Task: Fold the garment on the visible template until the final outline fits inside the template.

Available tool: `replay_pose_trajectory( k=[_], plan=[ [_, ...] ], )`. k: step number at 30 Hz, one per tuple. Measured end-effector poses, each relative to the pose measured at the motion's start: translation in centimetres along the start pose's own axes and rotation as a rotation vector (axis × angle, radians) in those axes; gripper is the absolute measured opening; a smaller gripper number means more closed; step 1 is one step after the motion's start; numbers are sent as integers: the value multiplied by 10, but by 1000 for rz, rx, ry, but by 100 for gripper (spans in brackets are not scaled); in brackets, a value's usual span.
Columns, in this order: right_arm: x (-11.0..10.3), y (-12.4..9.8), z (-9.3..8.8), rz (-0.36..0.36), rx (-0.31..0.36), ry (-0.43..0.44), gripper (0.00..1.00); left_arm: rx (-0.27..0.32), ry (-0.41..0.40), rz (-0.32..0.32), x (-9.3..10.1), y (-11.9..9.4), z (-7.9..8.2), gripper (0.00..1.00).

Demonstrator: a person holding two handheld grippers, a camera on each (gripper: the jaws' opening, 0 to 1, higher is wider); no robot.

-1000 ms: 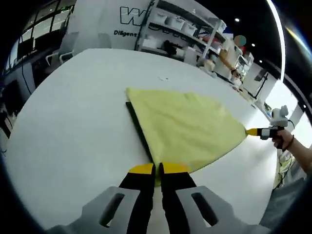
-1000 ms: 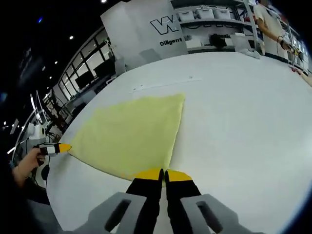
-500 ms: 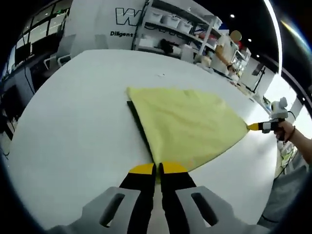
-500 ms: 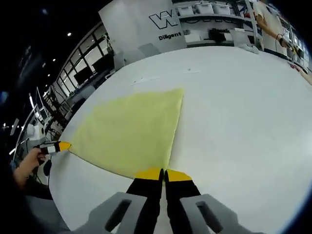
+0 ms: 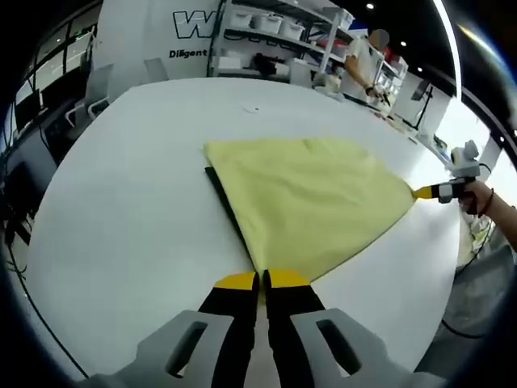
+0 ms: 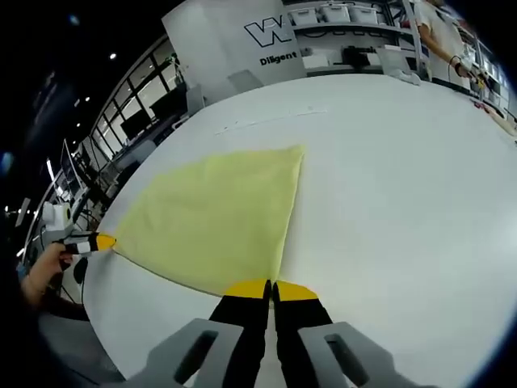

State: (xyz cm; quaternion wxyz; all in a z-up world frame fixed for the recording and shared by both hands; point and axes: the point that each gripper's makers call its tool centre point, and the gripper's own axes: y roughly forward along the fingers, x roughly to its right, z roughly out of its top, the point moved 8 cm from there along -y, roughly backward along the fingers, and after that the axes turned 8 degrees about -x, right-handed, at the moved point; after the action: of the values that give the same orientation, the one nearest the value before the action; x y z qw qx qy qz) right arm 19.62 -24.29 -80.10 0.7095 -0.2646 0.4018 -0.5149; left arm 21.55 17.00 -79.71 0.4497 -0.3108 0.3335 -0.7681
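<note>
- Left gripper view: my left claw (image 5: 261, 280), black with yellow tips, has its jaws pressed together on the nearest corner of the pale yellow cloth garment (image 5: 311, 202).
- Beyond the tips the garment spreads flat over the round white table (image 5: 121, 210) and tapers to a point on the right.
- A thin dark strip, the edge of the template (image 5: 224, 206), shows just beside the garment's left edge; the cloth covers the rest of it.
- At the garment's right point my other claw (image 5: 422, 192) pinches the cloth, with my hand (image 5: 477, 196) behind it.
- Past the table stand a white panel with dark lettering (image 5: 194, 28), shelves of boxes (image 5: 275, 44) and a person (image 5: 363, 61).
- Right gripper view: my right claw (image 6: 269, 289) is closed tight on the near corner of the same garment (image 6: 210, 218), which lies flat on the table (image 6: 388, 202).
- At the far left point the left claw (image 6: 103, 242) grips the cloth, my hand (image 6: 44, 271) behind it.
- Small marks (image 6: 266, 121) dot the table past the garment, well apart from it.
- Farther off are the lettered panel (image 6: 242, 44), shelving (image 6: 347, 36) and a person (image 6: 440, 48) at the table's far edge.
</note>
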Motion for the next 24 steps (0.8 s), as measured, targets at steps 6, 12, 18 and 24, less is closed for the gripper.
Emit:
replay_pose_trajectory(
  k=[6,12,18,24],
  plan=[
    [-2,-8,-11,-13,-4,-7,0,-3,-9,-6,3,-3,-11,1],
    [-3,-13,-20,-22,-14,-7,0,-21,-8,-9,7,-6,-18,1],
    [-3,-13,-22,-24,-12,-7,0,-27,5,10,9,-6,-19,1],
    [-2,-12,-23,-22,4,-5,0,0,-27,-4,8,-5,-20,2]
  ],
)
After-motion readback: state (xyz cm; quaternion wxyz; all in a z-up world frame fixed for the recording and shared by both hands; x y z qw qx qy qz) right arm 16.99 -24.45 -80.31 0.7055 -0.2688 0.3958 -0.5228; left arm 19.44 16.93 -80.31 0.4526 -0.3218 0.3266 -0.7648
